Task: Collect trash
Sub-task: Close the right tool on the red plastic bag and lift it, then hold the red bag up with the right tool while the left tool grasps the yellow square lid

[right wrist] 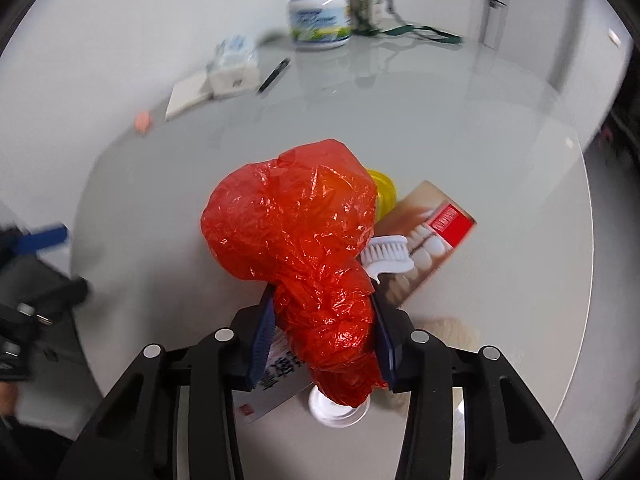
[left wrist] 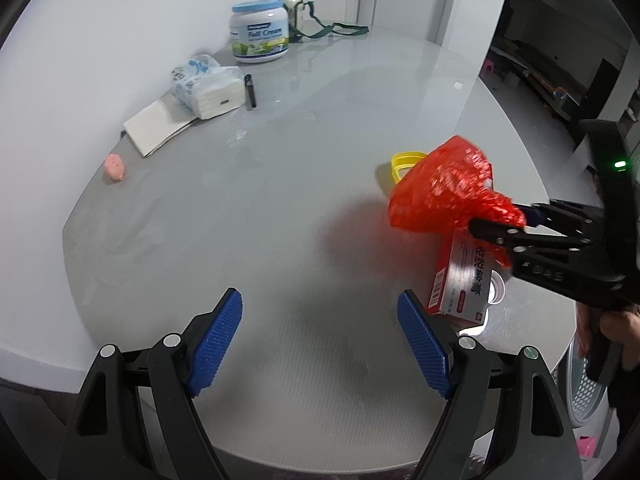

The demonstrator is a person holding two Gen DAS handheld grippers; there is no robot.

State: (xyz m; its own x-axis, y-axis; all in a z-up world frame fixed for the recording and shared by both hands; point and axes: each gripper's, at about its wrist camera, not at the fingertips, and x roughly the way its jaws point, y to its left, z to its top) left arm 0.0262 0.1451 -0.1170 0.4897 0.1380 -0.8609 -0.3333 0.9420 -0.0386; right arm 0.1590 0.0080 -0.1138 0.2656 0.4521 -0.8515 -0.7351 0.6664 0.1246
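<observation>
Two risks: right gripper (right wrist: pixel 322 340) pinches only the neck of the crumpled translucent red plastic bag (right wrist: pixel 296 220), so thin film could slip or tear on lift, or drag the red-and-white toothpaste box (right wrist: pixel 432 232) beneath, near the table's (left wrist: pixel 280 200) near right edge. Left gripper (left wrist: pixel 320 340) hangs wide open, empty.

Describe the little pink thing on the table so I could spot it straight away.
Start at the round grey table and go to its left edge, by the white wall. The pink lump sits alone there, just nearer than the folded paper. It is the only pink thing, small and rounded.
</observation>
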